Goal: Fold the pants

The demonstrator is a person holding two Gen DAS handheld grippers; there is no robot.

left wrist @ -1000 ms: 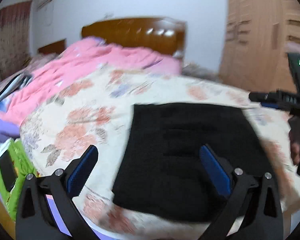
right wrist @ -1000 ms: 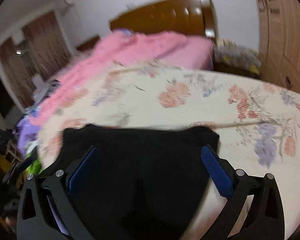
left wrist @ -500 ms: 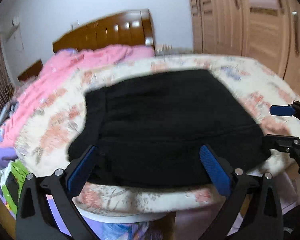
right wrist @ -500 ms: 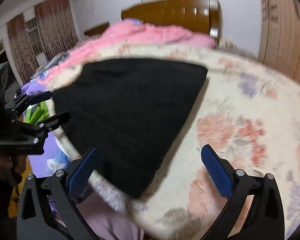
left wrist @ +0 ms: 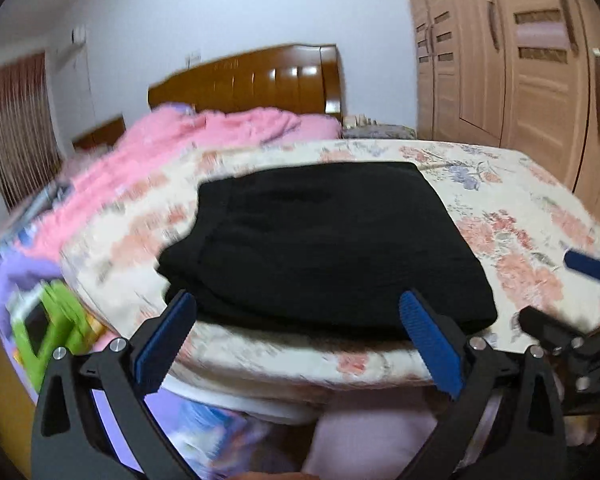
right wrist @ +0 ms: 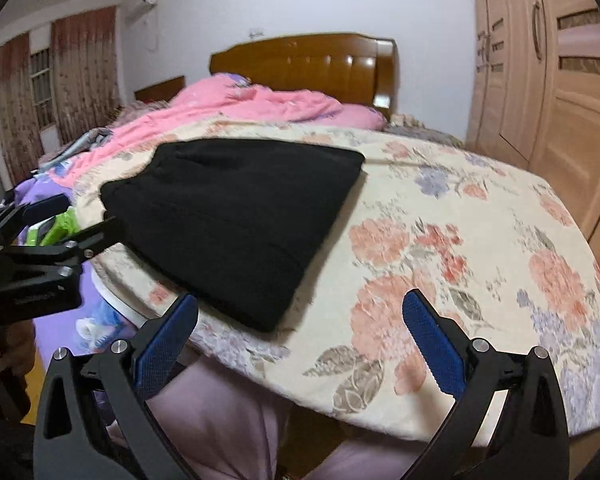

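The left gripper point(left wrist: 296, 344) stands wide open with nothing between its blue pads point(left wrist: 166, 342); it hangs just off the near edge of the bed point(left wrist: 512, 184), pointing at the pants. The right gripper point(right wrist: 300, 344) is spread just as wide and equally empty, off the same edge and farther to the right, so the pants sit ahead and to the left of it.

The black pants point(left wrist: 324, 244) lie directly ahead of the left gripper as a compact, roughly rectangular stack on the floral bedspread point(right wrist: 440, 240), with the near edge close to the bed's rim. The bundle looks layered and squared off, which suggests the folding is done or nearly so, and that both grippers are held back and open because nothing needs holding for now. Keeping the pants near the rim probably keeps them within easy reach.

Beyond the pants, a pink blanket point(left wrist: 204, 136) is heaped toward the wooden headboard point(left wrist: 256, 80), and a wardrobe point(left wrist: 520, 60) stands to the right.

How many layers the stack has cannot be read, since the black fabric swallows its creases. Motion blur smears the clutter below and left of the left gripper, where only a green item point(left wrist: 48, 320) stands out. In the left view, the right gripper is cut off at the frame edge.
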